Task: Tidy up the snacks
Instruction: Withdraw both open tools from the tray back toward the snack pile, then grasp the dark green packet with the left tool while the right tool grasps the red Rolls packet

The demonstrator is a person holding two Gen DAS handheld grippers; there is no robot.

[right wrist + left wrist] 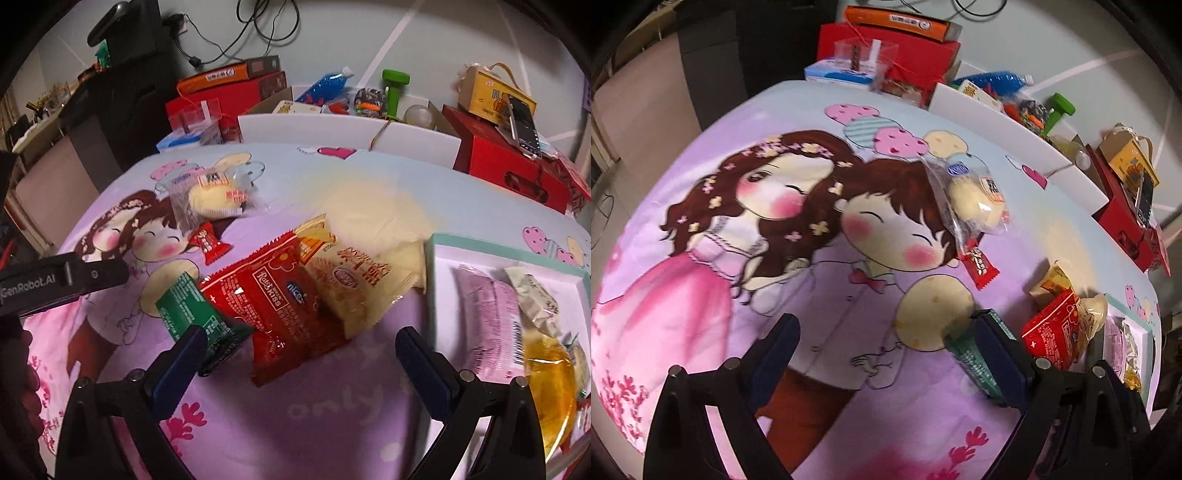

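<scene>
Snacks lie on a cartoon-print cloth. My left gripper is open and low over the cloth. A green packet lies just inside its right finger; contact is unclear. My right gripper is open too, and a red packet lies just ahead of the gap between its fingers. The green packet sits by its left finger, and a yellow packet overlaps the red one. A wrapped bun and a small red candy lie farther back. A teal-rimmed tray at the right holds a purple packet and other snacks.
A white box of toys stands at the far edge, flanked by red boxes. A phone rests on the right one. A clear plastic box sits at the back left. The left gripper's black housing reaches in from the left.
</scene>
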